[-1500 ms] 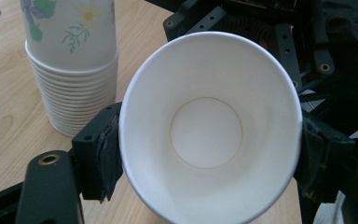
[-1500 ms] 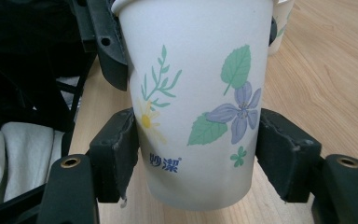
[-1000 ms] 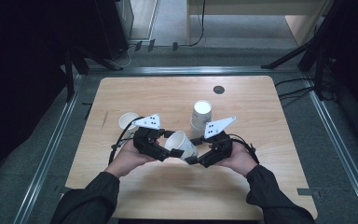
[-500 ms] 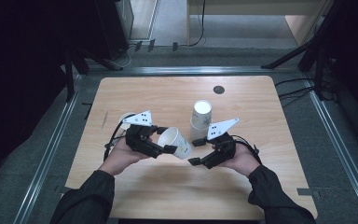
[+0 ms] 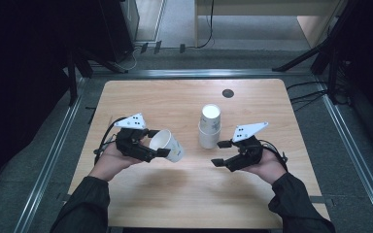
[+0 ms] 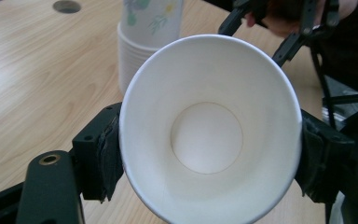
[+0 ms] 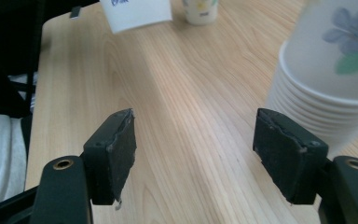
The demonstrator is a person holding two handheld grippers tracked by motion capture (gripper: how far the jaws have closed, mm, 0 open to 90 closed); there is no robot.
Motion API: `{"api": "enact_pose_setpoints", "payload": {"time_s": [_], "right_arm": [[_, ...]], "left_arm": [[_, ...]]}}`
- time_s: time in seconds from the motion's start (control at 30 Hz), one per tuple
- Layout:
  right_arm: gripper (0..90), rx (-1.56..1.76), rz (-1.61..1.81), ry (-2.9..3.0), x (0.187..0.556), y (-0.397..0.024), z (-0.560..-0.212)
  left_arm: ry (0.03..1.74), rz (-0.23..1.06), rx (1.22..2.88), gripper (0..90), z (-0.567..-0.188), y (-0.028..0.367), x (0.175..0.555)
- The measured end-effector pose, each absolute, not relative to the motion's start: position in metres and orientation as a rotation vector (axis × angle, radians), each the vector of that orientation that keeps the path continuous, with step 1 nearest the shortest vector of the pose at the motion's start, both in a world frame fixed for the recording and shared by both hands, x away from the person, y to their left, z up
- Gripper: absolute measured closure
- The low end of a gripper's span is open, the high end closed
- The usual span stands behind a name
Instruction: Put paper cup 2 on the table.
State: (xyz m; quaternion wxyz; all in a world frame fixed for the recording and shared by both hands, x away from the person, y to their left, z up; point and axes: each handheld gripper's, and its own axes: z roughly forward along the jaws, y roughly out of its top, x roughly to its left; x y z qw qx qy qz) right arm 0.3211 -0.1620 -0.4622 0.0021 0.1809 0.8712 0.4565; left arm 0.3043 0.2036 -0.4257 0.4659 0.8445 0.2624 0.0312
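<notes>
High view: the left gripper is clamped on a single paper cup, held off the wooden table and tipped on its side, mouth toward the hand. In the left gripper view the pads press the cup's wall from both sides and the rim already looks squeezed out of round; a harder pinch would likely crease it, and a looser one could let the slick paper slip out. The right gripper holds nothing, its jaws apart though they have just been closing somewhat, and it sits just beside the stack of cups. That tall stack stands on a narrow base, so a careless sideways nudge from the empty jaws or the carried cup could topple it across the table.
</notes>
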Motion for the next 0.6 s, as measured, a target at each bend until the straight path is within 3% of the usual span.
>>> {"api": "enact_pose_setpoints", "payload": {"time_s": [0.6], "right_arm": [[30.7, 0.622, 1.410, 2.694, 0.333, -0.174, -0.472]], "left_arm": [[0.824, 0.206, 2.190, 22.3, -0.433, 0.251, 0.289]]}}
